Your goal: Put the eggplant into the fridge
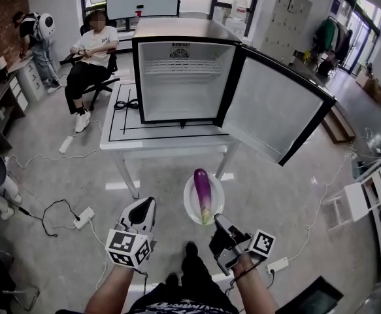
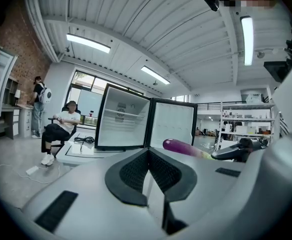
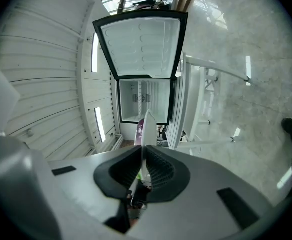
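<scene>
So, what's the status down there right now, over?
Left gripper shut, empty. Right gripper shut on white plate rim, eggplant lying on it. Fridge door wide open, path looks clear.

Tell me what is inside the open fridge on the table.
The fridge holds only a white wire shelf high up; its floor is bare. The eggplant lies outside, on a plate. The inner ceiling is hidden.

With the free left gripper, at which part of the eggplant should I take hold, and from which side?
Probably best: grip the eggplant at its purple middle, jaws across its width, coming from above on the left. It lies lengthwise on the plate, and its green stem end sits by the right gripper, which clamps the rim. The left gripper is shut; open it first.
</scene>
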{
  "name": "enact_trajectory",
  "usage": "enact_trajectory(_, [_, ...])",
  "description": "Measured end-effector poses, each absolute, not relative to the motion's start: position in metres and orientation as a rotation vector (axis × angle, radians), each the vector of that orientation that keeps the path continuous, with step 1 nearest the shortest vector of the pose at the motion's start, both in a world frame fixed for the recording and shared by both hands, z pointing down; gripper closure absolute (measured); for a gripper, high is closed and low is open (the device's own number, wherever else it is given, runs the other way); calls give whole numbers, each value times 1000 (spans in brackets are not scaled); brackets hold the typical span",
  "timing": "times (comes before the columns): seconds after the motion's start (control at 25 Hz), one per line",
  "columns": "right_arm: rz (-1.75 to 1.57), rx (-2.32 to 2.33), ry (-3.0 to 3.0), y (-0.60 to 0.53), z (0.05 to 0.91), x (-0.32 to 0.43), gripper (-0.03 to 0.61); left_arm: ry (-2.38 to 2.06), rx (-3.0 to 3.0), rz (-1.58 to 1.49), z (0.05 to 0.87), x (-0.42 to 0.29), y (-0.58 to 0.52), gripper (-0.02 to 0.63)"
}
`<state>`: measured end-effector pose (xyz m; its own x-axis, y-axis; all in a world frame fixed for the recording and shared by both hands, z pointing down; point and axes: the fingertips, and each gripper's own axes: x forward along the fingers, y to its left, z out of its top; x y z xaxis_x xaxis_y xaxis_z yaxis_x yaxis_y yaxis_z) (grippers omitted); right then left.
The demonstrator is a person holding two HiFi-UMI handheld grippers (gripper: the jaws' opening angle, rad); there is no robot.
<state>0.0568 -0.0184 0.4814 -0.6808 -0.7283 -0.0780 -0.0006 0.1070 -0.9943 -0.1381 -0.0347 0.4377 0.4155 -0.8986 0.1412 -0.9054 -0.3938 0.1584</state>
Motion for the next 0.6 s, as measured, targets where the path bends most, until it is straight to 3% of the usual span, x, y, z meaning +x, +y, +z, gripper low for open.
enact_trajectory(0.6, [-1707, -582, 1903, -162, 491, 40, 555, -1688, 2429, 78, 447, -124, -146, 604])
